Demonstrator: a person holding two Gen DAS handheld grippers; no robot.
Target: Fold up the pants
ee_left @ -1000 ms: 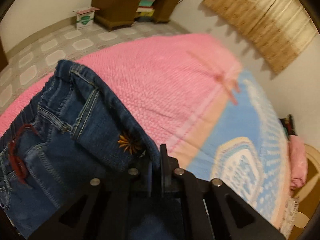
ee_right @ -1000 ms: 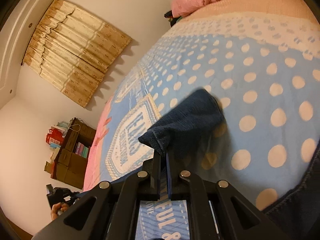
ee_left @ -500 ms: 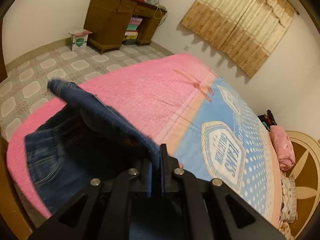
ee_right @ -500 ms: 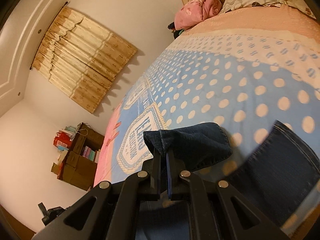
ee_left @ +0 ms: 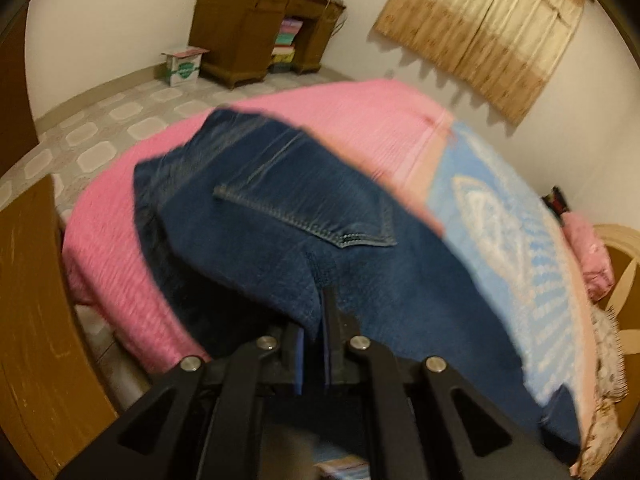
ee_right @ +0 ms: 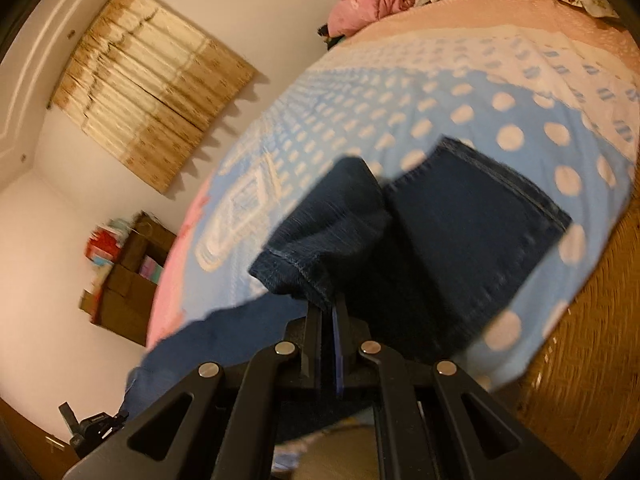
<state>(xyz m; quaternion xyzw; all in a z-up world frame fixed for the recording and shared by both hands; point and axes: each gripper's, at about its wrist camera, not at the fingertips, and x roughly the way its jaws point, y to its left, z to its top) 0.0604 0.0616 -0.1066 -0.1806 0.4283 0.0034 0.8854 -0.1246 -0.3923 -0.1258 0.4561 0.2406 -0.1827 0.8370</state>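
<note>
Both grippers pinch denim: the left gripper [ee_left: 316, 312] clamps a blurred fold of the jeans [ee_left: 288, 216] draped ahead over the bed [ee_left: 120, 248], its fingertips buried in cloth. The right gripper [ee_right: 330, 312] grips a hemmed leg end; beyond it, motion blur smears the bedspread's dots.

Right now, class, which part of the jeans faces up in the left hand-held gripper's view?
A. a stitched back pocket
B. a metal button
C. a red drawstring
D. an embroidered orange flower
A: a stitched back pocket lies on top of the jeans above the left hand-held gripper.
</note>
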